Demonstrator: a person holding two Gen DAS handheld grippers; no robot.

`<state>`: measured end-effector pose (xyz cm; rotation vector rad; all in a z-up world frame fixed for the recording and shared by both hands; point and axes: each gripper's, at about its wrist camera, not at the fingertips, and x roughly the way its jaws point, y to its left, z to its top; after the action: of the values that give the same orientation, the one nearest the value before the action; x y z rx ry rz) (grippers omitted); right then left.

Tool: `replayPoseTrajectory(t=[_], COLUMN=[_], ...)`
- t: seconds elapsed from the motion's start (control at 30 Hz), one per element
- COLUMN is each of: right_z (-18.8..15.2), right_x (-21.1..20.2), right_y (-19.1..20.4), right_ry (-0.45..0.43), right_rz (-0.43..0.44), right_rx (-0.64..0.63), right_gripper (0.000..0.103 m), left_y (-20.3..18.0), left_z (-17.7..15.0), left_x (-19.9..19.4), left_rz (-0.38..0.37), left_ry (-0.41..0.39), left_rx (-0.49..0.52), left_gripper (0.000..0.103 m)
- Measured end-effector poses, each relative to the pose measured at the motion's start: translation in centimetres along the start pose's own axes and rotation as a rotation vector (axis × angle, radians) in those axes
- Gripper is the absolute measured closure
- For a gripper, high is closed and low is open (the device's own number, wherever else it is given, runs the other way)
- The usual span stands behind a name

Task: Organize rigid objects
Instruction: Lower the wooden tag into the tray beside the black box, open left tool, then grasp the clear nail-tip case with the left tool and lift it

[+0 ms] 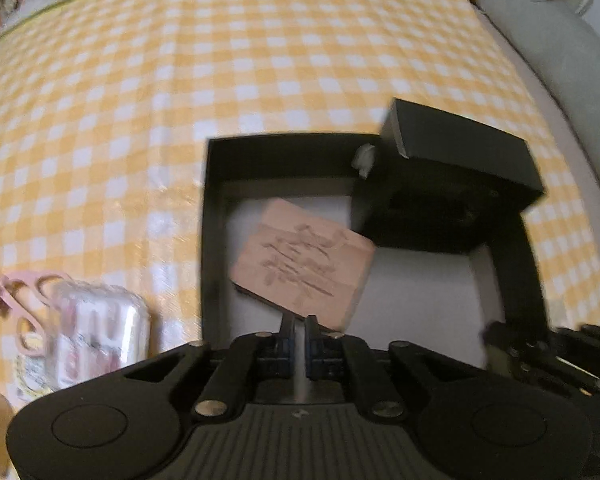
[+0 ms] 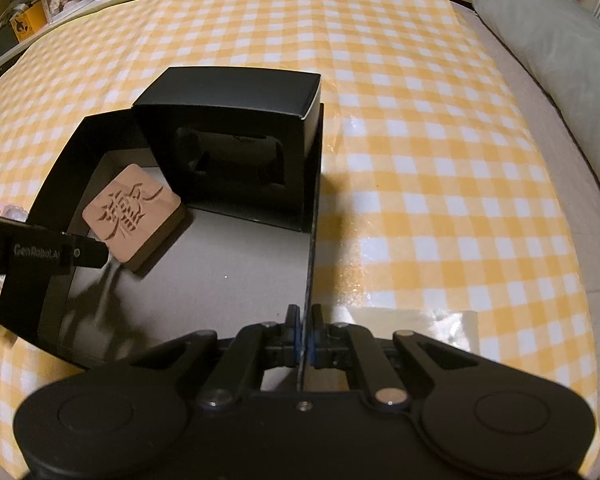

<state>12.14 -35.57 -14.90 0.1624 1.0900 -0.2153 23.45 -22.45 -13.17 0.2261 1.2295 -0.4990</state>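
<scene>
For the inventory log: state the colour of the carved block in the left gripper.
Light reddish-tan wooden block with darker carved strokes; clearest in the right wrist view.

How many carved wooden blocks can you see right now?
1. The carved wooden block is over the floor of the open black box, tilted, near the smaller black box, pinched at its edge by the left gripper. Others may be hidden.

The wrapped packet (image 1: 100, 336) and pink scissors (image 1: 18, 312) at the left wrist view's left side are blurred, so the packet's print cannot be read. The right gripper (image 1: 556, 352) is cut by that view's right edge. The small black box (image 2: 236, 148) hides the tray's (image 2: 56, 216) far corner.
</scene>
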Motion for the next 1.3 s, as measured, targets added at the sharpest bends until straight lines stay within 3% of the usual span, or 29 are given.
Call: replayPoseTrajectory(t=[0.2,0.33,0.53,0.57,0.63,0.73,0.87,1.17,1.27,1.3], right_z=[0.0,0.0,0.0,0.0,0.0,0.1,0.0,0.0,0.0,0.0], right_x=[0.0,0.0,0.0,0.0,0.0,0.0,0.0,0.0,0.0,0.0], right_y=[0.0,0.0,0.1,0.1,0.0,0.3,0.3,0.1,0.1,0.1], right_ry=[0.0,0.0,-0.001,-0.001,0.0,0.003,0.003,0.004,0.003,0.003], right_rz=[-0.002,-0.001,0.0,0.0,0.005,0.0,0.0,0.001,0.0,0.001], right_rx=[-0.002,0.0,-0.002,-0.002,-0.003,-0.017,-0.018,-0.016,-0.016,-0.015], right_gripper=[0.098,0.098,0.098,0.098,0.098,0.098,0.098,0.098,0.098,0.098], left_y=[-1.7,-2.6,-1.3,-0.9,-0.1,0.1,0.9,1.8,1.6,1.8], left_z=[-1.0,-0.7,0.0,0.0,0.0,0.1,0.5,-1.2,-2.1,-2.2], left_x=[-0.7,-0.1,1.1,0.9,0.9,0.0,-0.4,-4.0,-6.3,-7.1], left_rz=[-0.096,-0.173,-0.044,-0.026,-0.03,0.071,0.053,-0.033,-0.049,-0.053], left_ry=[0.019,-0.02,-0.041,-0.047,-0.055,-0.109,-0.131,-0.115,-0.135,-0.143], left_rx=[0.049,-0.004,-0.033,-0.038,-0.054,-0.054,-0.081,-0.061,-0.042,-0.038], left_gripper=[0.093,0.092,0.091,0.096,0.097,0.09,0.09,0.069,0.049,0.036])
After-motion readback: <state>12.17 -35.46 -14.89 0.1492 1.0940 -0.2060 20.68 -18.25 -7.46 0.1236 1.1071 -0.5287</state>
